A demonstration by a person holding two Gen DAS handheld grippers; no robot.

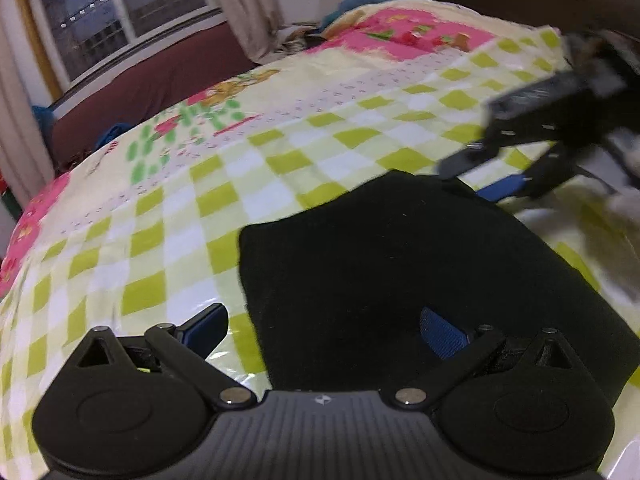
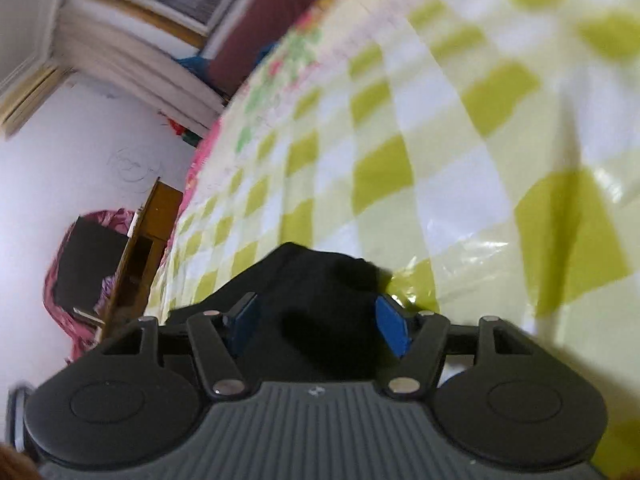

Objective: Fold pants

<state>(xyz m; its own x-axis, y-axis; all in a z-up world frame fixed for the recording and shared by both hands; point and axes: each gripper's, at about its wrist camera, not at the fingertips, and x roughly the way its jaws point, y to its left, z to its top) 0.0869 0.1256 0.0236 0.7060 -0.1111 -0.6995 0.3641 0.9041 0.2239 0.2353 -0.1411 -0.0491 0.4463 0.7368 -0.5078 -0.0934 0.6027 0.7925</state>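
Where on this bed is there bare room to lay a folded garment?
Free: checked sheet left of the black pants, up to the pink patches. Crowded: the pants' right corner, where the right gripper hovers.

The right gripper (image 1: 486, 178) is smeared by motion blur in the left wrist view, and its body is cut off at the frame's right edge. The near part of the black pants (image 2: 320, 304) is hidden behind the gripper housing. The checked bedspread (image 2: 500, 92) is rendered blurred.
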